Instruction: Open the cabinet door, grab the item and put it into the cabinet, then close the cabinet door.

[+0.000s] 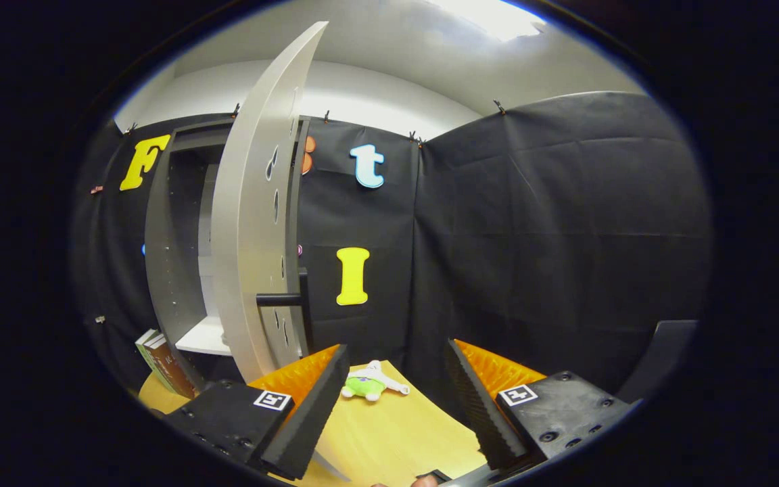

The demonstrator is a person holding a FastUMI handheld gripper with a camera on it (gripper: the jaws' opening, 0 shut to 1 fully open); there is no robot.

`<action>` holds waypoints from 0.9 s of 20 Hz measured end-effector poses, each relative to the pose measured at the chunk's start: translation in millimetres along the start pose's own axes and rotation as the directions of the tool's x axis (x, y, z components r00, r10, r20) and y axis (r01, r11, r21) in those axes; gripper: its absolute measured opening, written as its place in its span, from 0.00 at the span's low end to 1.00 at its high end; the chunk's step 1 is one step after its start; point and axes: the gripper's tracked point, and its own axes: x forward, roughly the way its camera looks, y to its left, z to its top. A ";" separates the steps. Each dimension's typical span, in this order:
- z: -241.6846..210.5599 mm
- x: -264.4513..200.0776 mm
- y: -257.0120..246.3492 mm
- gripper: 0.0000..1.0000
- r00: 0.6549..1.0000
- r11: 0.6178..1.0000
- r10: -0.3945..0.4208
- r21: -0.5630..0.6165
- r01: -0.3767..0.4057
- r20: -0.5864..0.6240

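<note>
Standing open at the far left of the worktop (389, 433), the cabinet (180, 270) is seen from the gripper view with its door (247, 257) swung out towards the camera, edge-on and curved by the lens. A dark bar handle (280, 299) projects from the door's face, and a row of small cut-outs runs down it. Inside the cabinet a pale shelf (203, 338) is visible, and nothing can be made out lying on the part of it that shows; the upper interior is in shadow and cannot be judged.

Two books (163, 368) are leaned against the cabinet's foot, just left of the door's lower edge.

The claw (396, 412) is held spread wide, with nothing gripped and bare wood showing between its fingers. The item, a small plush toy (369, 387) in green and white, lies on the worktop between the fingers and just ahead of their tips, untouched by either. It is set near the worktop's far edge, to the right of the door's lower corner and apart from it. Open wood is left between toy and fingers.
</note>
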 end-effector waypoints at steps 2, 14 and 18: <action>-1.7 -3.4 8.2 0.96 1.000 1.000 0.002 0.017 -0.002 -0.006; -6.9 -38.6 115.4 0.96 0.974 0.975 0.223 0.020 -0.223 -0.026; -9.7 -39.1 162.4 0.96 0.950 0.950 0.311 0.024 -0.310 -0.040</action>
